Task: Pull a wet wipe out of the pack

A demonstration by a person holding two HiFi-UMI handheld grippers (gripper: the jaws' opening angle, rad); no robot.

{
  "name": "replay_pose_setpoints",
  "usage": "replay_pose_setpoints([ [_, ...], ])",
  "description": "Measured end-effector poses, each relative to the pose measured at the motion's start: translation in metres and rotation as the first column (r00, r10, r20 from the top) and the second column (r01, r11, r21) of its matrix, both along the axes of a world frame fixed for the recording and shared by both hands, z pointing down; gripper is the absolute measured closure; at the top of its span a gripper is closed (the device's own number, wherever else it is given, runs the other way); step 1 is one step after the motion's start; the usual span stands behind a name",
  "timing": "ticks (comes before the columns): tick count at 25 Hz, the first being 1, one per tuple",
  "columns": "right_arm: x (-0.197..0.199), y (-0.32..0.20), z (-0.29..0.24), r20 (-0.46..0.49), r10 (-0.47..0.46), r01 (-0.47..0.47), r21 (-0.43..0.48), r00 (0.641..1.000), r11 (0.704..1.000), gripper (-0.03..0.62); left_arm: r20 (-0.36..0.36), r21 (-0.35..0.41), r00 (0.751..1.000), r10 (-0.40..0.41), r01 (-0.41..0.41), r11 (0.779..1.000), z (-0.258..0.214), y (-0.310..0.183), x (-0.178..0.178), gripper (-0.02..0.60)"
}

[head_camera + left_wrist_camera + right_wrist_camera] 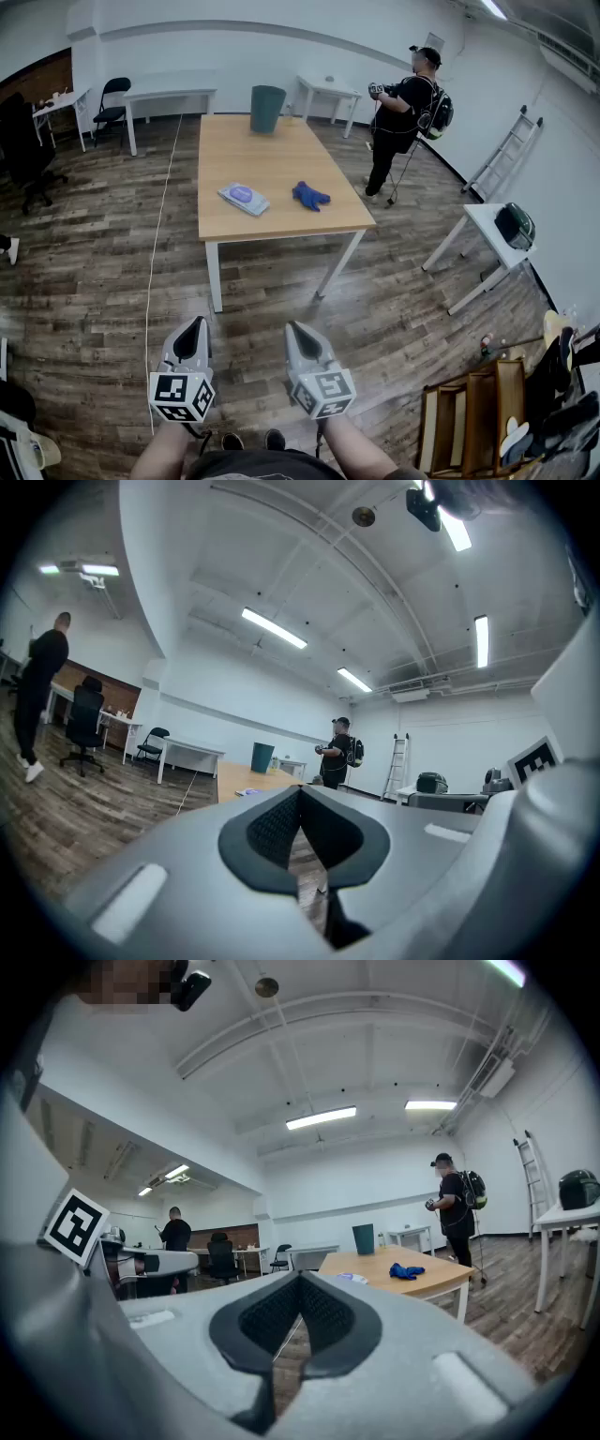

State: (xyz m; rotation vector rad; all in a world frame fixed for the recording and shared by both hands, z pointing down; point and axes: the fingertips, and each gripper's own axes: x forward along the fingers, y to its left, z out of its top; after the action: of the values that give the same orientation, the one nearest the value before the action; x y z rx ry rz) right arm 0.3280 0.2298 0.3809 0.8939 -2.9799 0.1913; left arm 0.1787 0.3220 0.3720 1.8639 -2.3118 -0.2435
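Observation:
The wet wipe pack (pixel 243 198), flat and white with a purple label, lies on the wooden table (pixel 272 155) well ahead of me; in the right gripper view the pack (pixel 352 1278) shows as a small pale patch. My left gripper (pixel 196 324) and right gripper (pixel 297 329) are held low over the floor, short of the table, both shut with nothing between the jaws. In the left gripper view the gripper (pixel 300 790) points level at the table's edge (pixel 246 782); the right gripper (pixel 300 1278) likewise points level.
A blue cloth (pixel 309 195) lies right of the pack, a teal bin (pixel 267 108) stands at the table's far end. A person with a backpack (pixel 403 117) stands right of the table. A white side table with a dark bag (pixel 514 225), a ladder (pixel 511 150), chairs and desks ring the room.

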Motion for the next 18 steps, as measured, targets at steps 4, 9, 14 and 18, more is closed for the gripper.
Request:
replay_pose_setpoints([
  [4,-0.0013,0.0006,-0.0008,-0.002,-0.003,0.003,0.000,1.000,1.000,0.605,-0.002,0.002,1.000,0.002,-0.002,1.000,-0.0017,-0.0025,-0.0005,0.563],
  [9,-0.0007,0.0023,-0.0004,-0.005,0.002,-0.002,0.007,1.000,1.000,0.605,-0.006,0.005,1.000,0.009,-0.009,1.000,-0.0008,-0.0034,-0.0001,0.563],
  [14,0.0023,0.0015,-0.0007,-0.004,0.019,-0.018,0.008,1.000,1.000,0.605,-0.002,0.004,1.000,0.023,-0.023,1.000,0.0001,-0.0061,0.0015,0.563],
  [18,0.0037,-0.0023,0.0026,0.018,0.042,-0.042,-0.017,0.999,0.999,0.605,-0.007,0.020,1.000,0.023,-0.023,1.000,-0.0012,-0.0055,-0.0037,0.563],
])
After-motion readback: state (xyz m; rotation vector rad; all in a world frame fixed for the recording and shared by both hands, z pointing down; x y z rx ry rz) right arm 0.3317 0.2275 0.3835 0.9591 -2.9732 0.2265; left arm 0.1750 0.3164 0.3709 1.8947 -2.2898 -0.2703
